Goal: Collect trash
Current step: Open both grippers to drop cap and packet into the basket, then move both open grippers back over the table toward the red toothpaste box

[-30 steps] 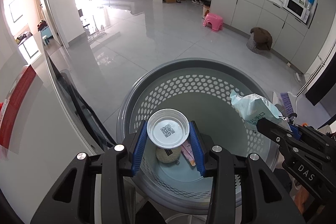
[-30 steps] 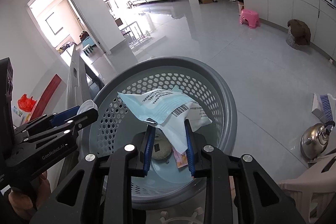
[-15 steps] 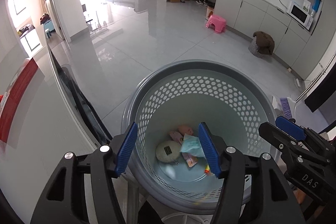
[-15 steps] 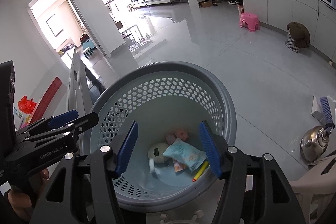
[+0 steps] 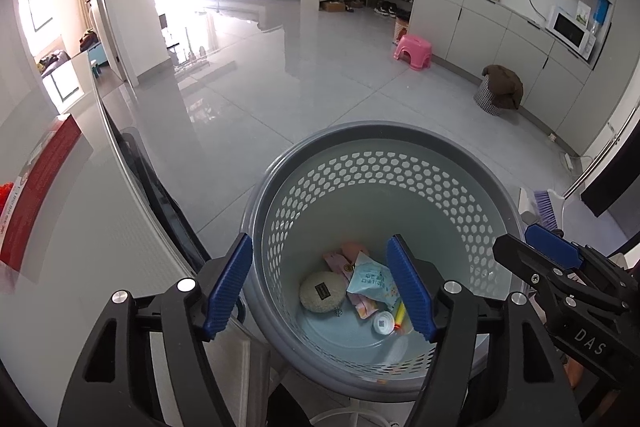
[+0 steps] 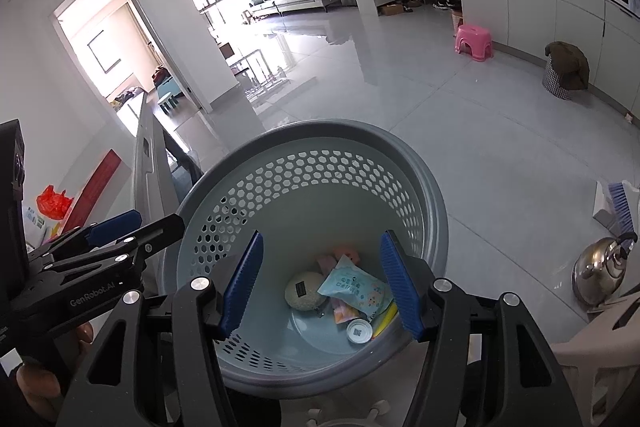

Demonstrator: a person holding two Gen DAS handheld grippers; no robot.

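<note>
**Both loads dropped into the basket**

Left wrist: since the earlier frame the white lid has fallen from the left gripper, jaws just opened, empty, into the basket.

Right wrist: right gripper, jaws released, empty; blue packet lies on the basket floor. Deposit step appears finished; next move calls for fetching more trash.

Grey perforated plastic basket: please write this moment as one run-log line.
left claw: open, empty | right claw: open, empty | grey perforated plastic basket: holds pale blue printed pouch, small round white lid
</note>
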